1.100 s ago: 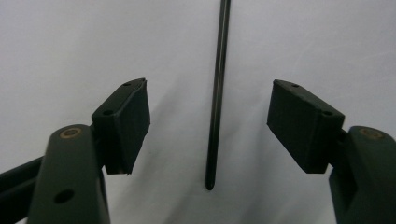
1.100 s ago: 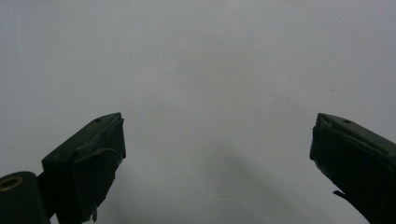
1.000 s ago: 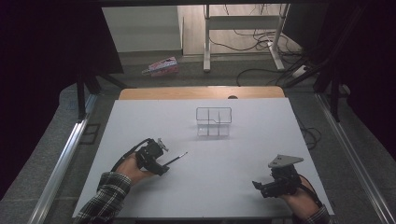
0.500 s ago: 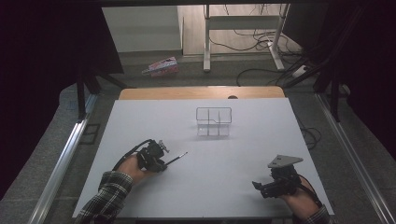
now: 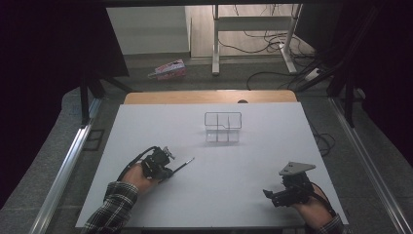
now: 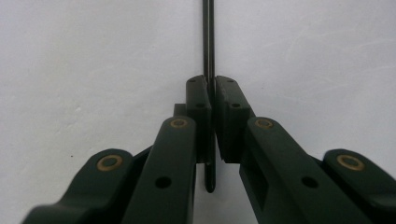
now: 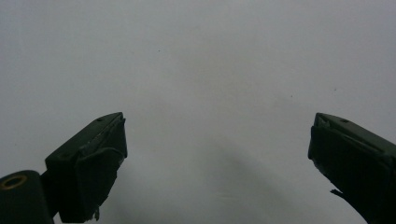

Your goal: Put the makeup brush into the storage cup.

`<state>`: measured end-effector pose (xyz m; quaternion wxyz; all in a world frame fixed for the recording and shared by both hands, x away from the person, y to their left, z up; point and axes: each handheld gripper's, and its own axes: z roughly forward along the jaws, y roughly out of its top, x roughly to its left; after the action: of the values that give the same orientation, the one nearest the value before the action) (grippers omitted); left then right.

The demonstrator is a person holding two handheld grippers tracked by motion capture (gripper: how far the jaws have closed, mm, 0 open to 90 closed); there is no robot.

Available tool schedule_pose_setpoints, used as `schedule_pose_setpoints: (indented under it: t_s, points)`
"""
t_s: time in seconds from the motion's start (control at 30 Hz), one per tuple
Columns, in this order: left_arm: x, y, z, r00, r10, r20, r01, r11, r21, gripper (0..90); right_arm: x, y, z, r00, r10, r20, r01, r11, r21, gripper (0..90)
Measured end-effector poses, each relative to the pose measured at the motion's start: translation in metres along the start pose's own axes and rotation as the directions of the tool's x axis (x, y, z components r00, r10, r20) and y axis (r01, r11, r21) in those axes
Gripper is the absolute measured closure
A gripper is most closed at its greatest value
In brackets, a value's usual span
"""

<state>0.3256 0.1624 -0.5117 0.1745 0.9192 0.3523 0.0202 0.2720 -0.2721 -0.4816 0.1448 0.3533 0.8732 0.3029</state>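
Observation:
A thin dark stick (image 5: 184,165) lies on the white table (image 5: 243,161), pointing up and right from my left gripper (image 5: 168,171). In the left gripper view the two pads are pressed together on the stick (image 6: 208,37); its near end pokes out behind the left gripper (image 6: 213,88). My right gripper (image 5: 269,194) rests near the table's front right with its grey plate on top. In the right gripper view the right gripper (image 7: 217,126) stands wide open over bare table, nothing between its jaws. A small clear divided box (image 5: 222,113) stands at the middle of the table, well beyond both grippers.
A wooden strip (image 5: 209,96) runs along the table's far edge. On the floor beyond lie a pink carton (image 5: 168,69), cables (image 5: 272,48) and a stand's white legs (image 5: 214,44). Metal rails (image 5: 63,170) flank the table.

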Motion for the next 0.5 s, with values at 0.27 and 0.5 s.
schedule_pose_setpoints:
  t_s: [0.27,0.5]
  points:
    - [-0.006,-0.001,-0.002,0.9999,0.012,-0.005,-0.012,0.9995,-0.029,85.7,0.000,0.000,0.000,1.0000,-0.003,0.003,0.003,1.000,-0.002,4.3]
    - [-0.008,-0.007,-0.011,1.0000,0.008,-0.004,-0.009,0.9955,-0.094,85.7,0.000,-0.001,-0.001,1.0000,0.001,0.002,-0.001,1.000,-0.004,4.3]
